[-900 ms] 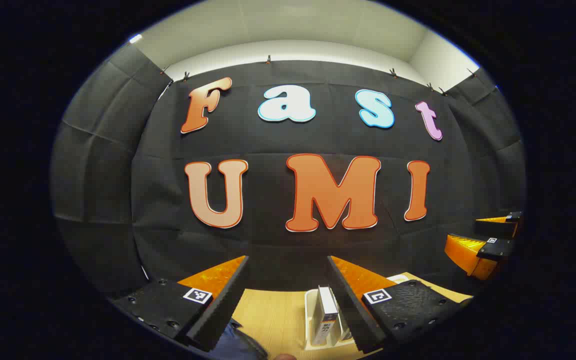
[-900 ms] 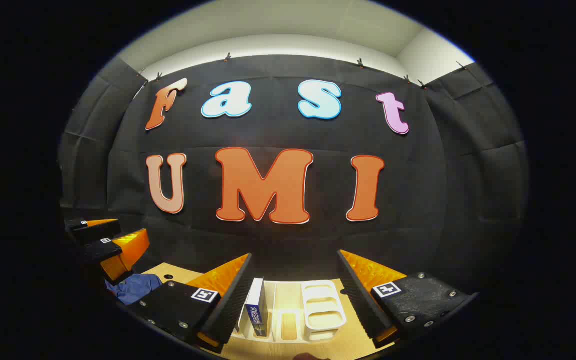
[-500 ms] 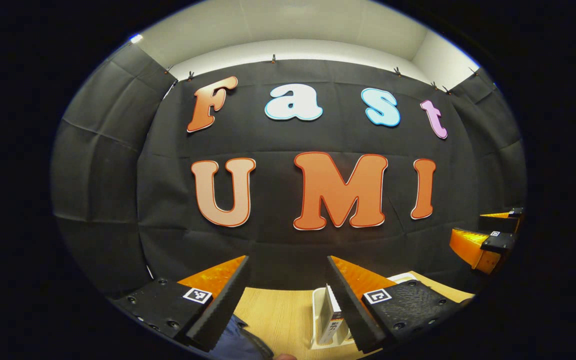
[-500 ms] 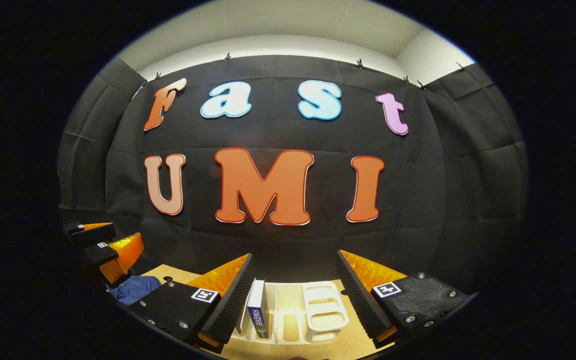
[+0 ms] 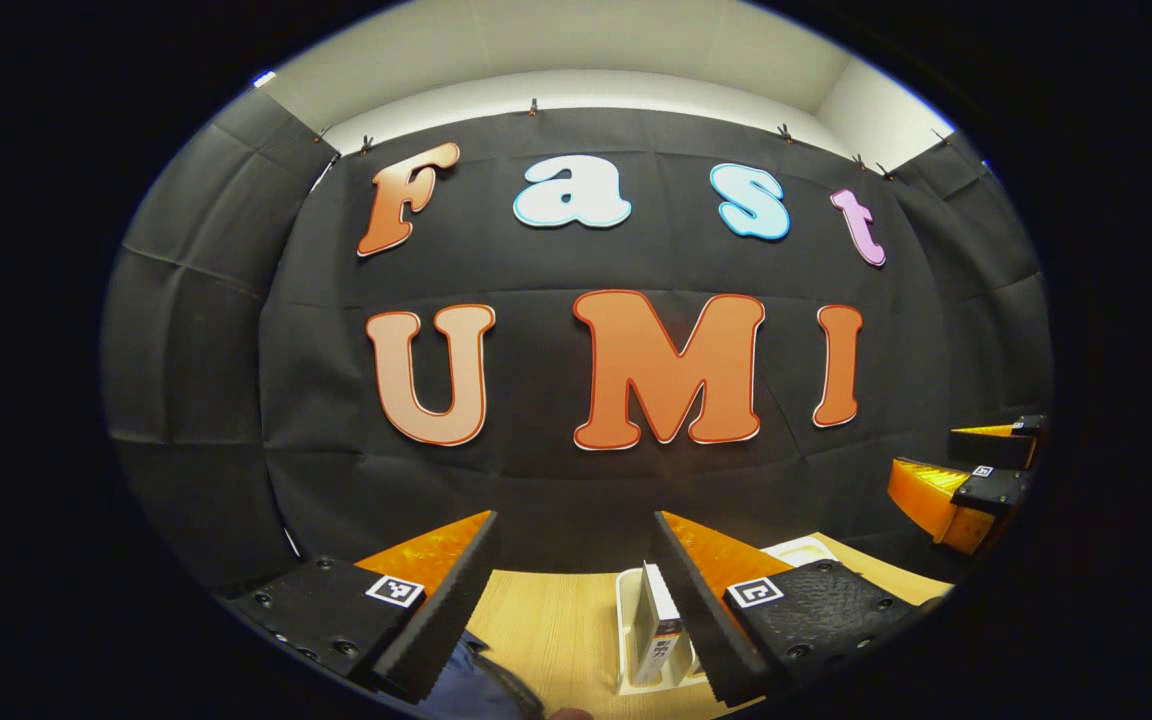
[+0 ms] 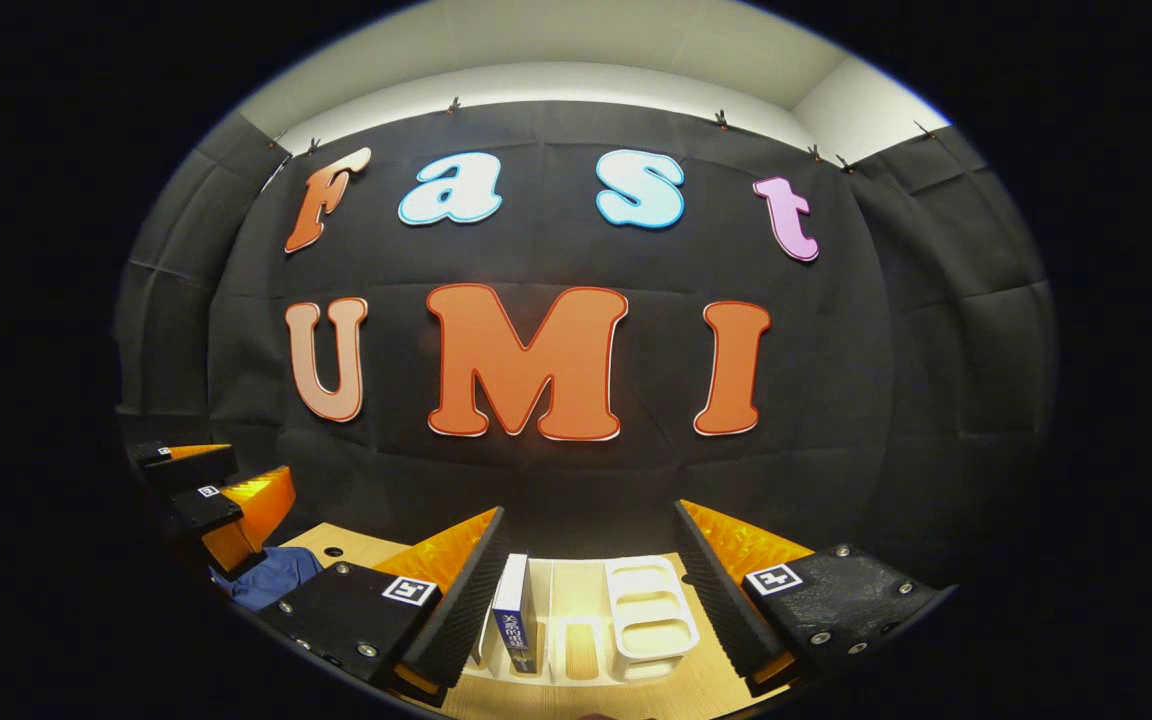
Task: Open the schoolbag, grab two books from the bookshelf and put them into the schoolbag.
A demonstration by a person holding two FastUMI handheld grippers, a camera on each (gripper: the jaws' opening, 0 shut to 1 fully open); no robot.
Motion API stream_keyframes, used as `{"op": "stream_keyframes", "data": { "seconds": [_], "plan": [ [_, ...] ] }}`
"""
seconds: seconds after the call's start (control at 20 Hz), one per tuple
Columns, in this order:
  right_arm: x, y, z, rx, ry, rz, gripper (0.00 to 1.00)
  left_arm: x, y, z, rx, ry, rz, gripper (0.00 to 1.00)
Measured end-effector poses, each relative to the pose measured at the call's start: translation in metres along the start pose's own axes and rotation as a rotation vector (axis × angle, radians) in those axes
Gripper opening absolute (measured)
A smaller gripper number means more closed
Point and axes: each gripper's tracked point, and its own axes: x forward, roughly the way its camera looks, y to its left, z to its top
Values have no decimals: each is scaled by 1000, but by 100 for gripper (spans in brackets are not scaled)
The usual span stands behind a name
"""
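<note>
Grippers both spread wide, nothing between the fingers of either. My left gripper (image 5: 576,600) hangs above the light wooden tabletop (image 5: 556,630), facing the black cloth wall (image 5: 536,480). Blue fabric schoolbag (image 5: 476,690) sits at the bottom edge of the left gripper view, just beside my left finger; can't tell whether it's zipped. My right gripper (image 6: 591,590) hangs over the white plastic desktop bookshelf (image 6: 648,625), which stands on the table near the wall. One blue-spined book (image 6: 514,625) stands upright in a left slot of the bookshelf, close to my right gripper's left finger, not touching as far as I can tell. Possibly a second book behind it, hidden by the finger. In the left gripper view the same bookshelf (image 5: 626,630) and book (image 5: 658,635) sit next to my right-hand finger. Schoolbag also shows far left in the right gripper view, under my left gripper.
</note>
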Motion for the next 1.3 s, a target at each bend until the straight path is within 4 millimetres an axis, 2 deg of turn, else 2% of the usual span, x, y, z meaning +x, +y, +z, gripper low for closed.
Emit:
{"op": "stream_keyframes", "data": {
  "seconds": [0.1, 0.15, 0.45, 0.9, 1.3],
  "plan": [
    [-1, -1, 1, -3, -4, -1, 100, 1, 1, 0, 1, -2, 4, 94],
    [0, 0, 1, -4, -5, -2, 96, 2, 3, 0, 0, -1, 7, 93],
    [2, 7, -3, -9, 7, 12, 96, -1, 0, 6, -14, -27, -18, 94],
    [2, 11, -7, -12, 13, 17, 96, 1, 8, -2, -16, -6, -2, 94],
    [4, 12, -10, -9, 23, 13, 96, -1, 28, -7, -20, 5, 40, 93]
  ]
}}
